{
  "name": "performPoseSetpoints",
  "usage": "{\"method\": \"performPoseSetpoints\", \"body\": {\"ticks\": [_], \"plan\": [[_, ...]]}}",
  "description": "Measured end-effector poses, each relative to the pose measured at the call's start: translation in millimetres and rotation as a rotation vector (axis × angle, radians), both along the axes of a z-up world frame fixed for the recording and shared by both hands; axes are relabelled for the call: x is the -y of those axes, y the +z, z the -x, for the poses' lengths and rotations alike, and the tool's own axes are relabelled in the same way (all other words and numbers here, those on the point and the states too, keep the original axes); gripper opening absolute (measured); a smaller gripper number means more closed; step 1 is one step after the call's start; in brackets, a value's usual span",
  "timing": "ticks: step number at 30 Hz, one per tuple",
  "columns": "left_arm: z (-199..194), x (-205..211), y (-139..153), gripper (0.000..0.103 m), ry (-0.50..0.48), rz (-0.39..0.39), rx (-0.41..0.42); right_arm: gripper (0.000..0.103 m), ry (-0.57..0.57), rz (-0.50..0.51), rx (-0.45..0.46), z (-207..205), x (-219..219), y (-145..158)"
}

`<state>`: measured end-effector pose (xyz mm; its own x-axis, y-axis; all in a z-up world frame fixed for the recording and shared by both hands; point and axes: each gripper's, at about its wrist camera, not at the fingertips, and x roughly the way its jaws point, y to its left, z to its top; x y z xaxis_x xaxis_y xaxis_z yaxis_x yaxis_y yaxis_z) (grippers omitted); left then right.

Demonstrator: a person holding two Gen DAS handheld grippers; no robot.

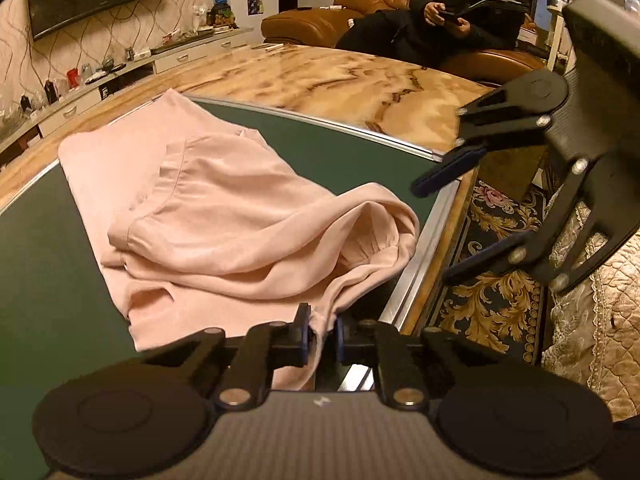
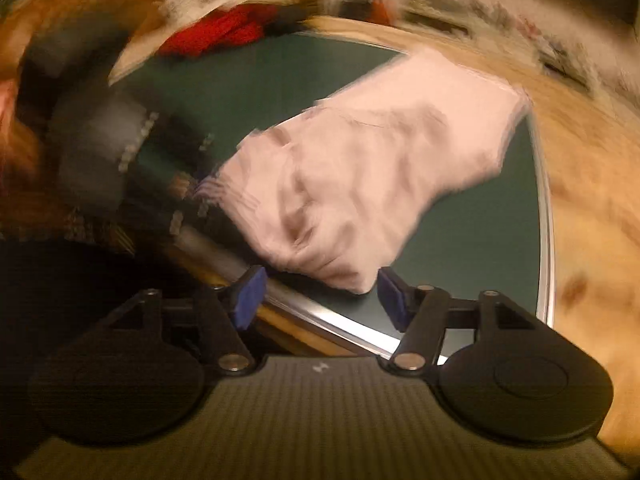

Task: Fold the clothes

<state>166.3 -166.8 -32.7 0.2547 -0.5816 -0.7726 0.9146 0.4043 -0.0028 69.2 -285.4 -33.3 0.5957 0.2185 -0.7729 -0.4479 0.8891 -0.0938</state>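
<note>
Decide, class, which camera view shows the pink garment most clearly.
The left wrist view: the pink garment is sharp, its folds plain. The right wrist view shows the same garment smeared by motion blur.

Left claw pinched shut, right claw spread apart

The left claw (image 1: 322, 330) points steeply downward with its two fingers drawn close, the blue pads (image 1: 306, 330) pressing a bunched edge of pink cloth (image 1: 224, 216) between them. The right claw (image 2: 318, 294) also angles down, its fingers standing wide with nothing gripped; a corner of the cloth lies just ahead of the gap. In the left wrist view the right claw shows at the right side, tilted, fingers parted.
</note>
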Motion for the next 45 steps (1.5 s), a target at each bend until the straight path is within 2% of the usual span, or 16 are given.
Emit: {"method": "performPoseSetpoints", "body": {"ticks": [4, 11, 15, 17, 19, 20, 21, 22, 24, 26, 27, 28, 30, 33, 36, 45], "plan": [[-3, 2, 3, 0.014, -0.010, -0.003, 0.001, 0.071, 0.082, 0.164, 0.084, -9, -15, -14], [-5, 2, 5, 0.014, -0.023, -0.006, -0.002, 0.071, 0.210, 0.137, 0.150, -29, -31, -20], [-7, 1, 4, 0.014, -0.017, -0.004, -0.006, 0.071, 0.206, 0.132, 0.131, -38, -32, -26], [-8, 0, 3, 0.014, -0.009, -0.002, -0.011, 0.061, 0.194, 0.127, 0.121, -41, -31, -28], [-8, -1, 2, 0.017, 0.000, 0.000, -0.015, 0.032, 0.188, 0.095, 0.112, -39, -27, -28], [-7, -1, 1, 0.019, 0.009, -0.001, -0.013, 0.029, 0.184, 0.079, 0.108, -38, -25, -28], [-7, -1, 0, 0.034, 0.027, -0.007, -0.004, 0.023, 0.184, 0.072, 0.101, -37, -24, -28], [-8, -2, -1, 0.059, 0.050, -0.017, 0.011, 0.019, 0.188, 0.077, 0.094, -36, -26, -29], [-6, -4, -2, 0.079, 0.088, -0.032, 0.063, 0.017, 0.193, 0.086, 0.094, -33, -29, -29], [-5, -5, -5, 0.079, 0.080, -0.054, 0.087, 0.016, 0.188, 0.075, 0.095, -32, -29, -26], [-5, -5, -7, 0.072, 0.069, -0.067, 0.090, 0.015, 0.180, 0.069, 0.095, -32, -29, -25], [-5, -5, -9, 0.053, 0.053, -0.076, 0.091, 0.015, 0.171, 0.064, 0.095, -31, -28, -23], [-6, -5, -14, 0.024, 0.032, -0.097, 0.077, 0.015, 0.155, 0.059, 0.095, -31, -28, -20], [-5, -7, -16, 0.010, 0.015, -0.106, 0.064, 0.015, 0.143, 0.061, 0.094, -30, -29, -18], [-2, -13, -12, 0.005, -0.012, -0.095, 0.046, 0.015, 0.133, 0.057, 0.082, -27, -30, -17], [14, -42, 15, 0.004, -0.071, -0.046, -0.036, 0.015, 0.149, 0.007, 0.036, -9, -26, 1]]}}
